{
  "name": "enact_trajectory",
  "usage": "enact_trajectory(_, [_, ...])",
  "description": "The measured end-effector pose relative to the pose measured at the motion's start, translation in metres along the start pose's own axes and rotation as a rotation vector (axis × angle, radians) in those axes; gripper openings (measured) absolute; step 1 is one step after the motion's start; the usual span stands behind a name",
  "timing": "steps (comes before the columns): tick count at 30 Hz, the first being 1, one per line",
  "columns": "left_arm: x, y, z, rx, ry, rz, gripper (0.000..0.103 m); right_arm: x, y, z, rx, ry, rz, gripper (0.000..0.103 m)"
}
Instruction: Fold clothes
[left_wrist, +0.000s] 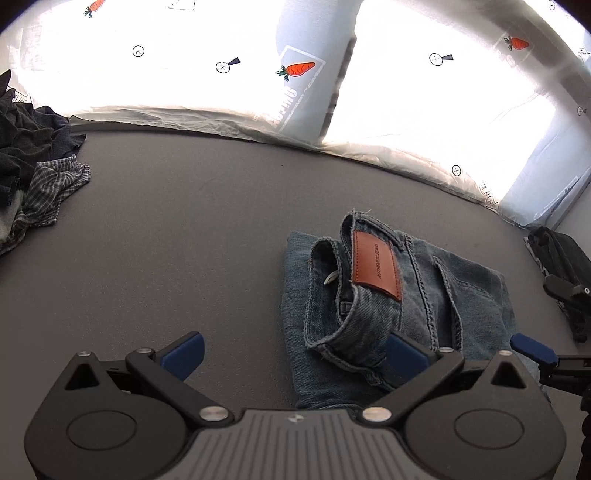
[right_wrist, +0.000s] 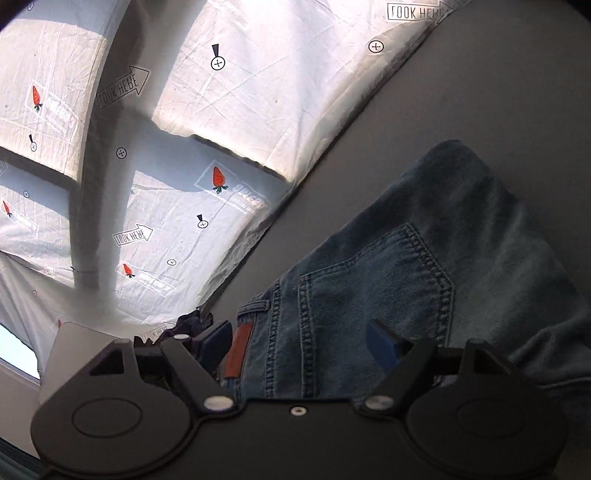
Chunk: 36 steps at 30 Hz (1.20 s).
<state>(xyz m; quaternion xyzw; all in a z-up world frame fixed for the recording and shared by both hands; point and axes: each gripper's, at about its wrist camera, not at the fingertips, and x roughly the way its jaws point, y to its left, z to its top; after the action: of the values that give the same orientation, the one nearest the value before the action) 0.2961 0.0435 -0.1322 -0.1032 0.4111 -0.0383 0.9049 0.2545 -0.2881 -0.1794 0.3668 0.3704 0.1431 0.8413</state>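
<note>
With both the left gripper (left_wrist: 295, 354) and right gripper (right_wrist: 303, 347) spread wide and gripping nothing, press flat the raised waistband of the folded jeans (left_wrist: 461, 295) lying mid-way across the grey table (left_wrist: 184, 240), then slide the bundle aside.

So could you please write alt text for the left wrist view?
Folded blue jeans, brown leather patch up, lie on a grey table before the open left tool. Unfolded clothes sit far left.
</note>
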Motion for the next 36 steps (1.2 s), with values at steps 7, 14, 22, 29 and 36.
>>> enact_trajectory(7, [0.0, -0.035, 0.027, 0.088, -0.072, -0.137, 0.103, 0.009, -0.008, -0.013, -0.439, -0.031, -0.427, 0.098])
enact_trajectory(14, [0.073, -0.043, 0.03, 0.19, 0.069, 0.054, 0.103, 0.027, -0.052, 0.011, -0.389, 0.041, -0.503, 0.098])
enact_trajectory(22, [0.102, 0.002, 0.02, 0.01, 0.172, -0.026, 0.103, 0.036, -0.073, 0.024, -0.391, 0.09, -0.511, 0.099])
enact_trajectory(29, [0.12, 0.031, 0.02, -0.177, 0.264, -0.143, 0.103, 0.045, -0.091, 0.048, -0.236, 0.153, -0.443, 0.098])
enact_trajectory(36, [0.119, 0.027, 0.015, -0.23, 0.248, -0.209, 0.102, 0.054, -0.083, 0.051, -0.134, 0.176, -0.433, 0.067])
